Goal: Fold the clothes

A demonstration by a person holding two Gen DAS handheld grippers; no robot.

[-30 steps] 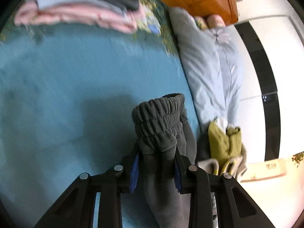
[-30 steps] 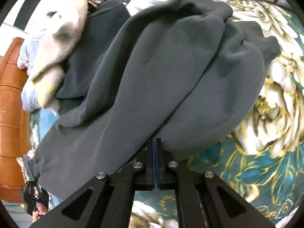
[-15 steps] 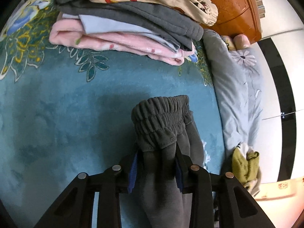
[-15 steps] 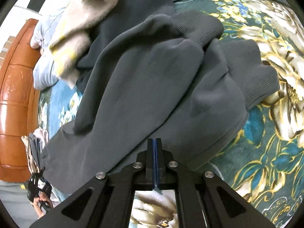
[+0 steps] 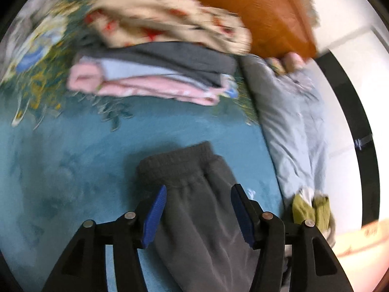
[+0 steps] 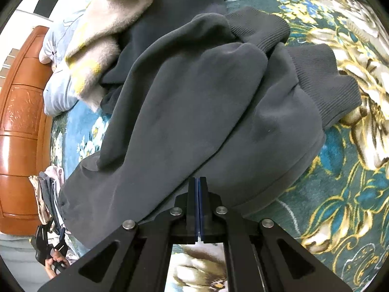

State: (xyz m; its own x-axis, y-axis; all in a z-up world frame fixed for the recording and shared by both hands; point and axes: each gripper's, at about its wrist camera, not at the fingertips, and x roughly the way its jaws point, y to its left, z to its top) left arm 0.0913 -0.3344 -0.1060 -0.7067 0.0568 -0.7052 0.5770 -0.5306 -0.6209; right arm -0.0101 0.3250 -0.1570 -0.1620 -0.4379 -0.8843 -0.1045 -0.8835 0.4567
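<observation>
The dark grey trousers lie on the teal bed cover. The left gripper, jaws just spread, has released the waistband; the right gripper pinches a fold edge. Next: regrip and fold over.

Support surface: bed, covered by a teal bedspread with large cream and gold flowers, plain teal toward the middle. Orange-brown wooden headboard at one end.

Lying directly on the bedspread:
- dark grey sweatpants, spread lengthwise, ribbed cuffs bunched at one end, elastic waistband at the other.
- stack of folded clothes near the headboard: pink at the bottom, then pale blue, dark grey, and a cream floral piece on top.
- pale blue floral quilt along the bed's far edge.
- heap of unfolded garments at the quilt, including a fluffy cream and yellow sweater and an olive-green item.
</observation>
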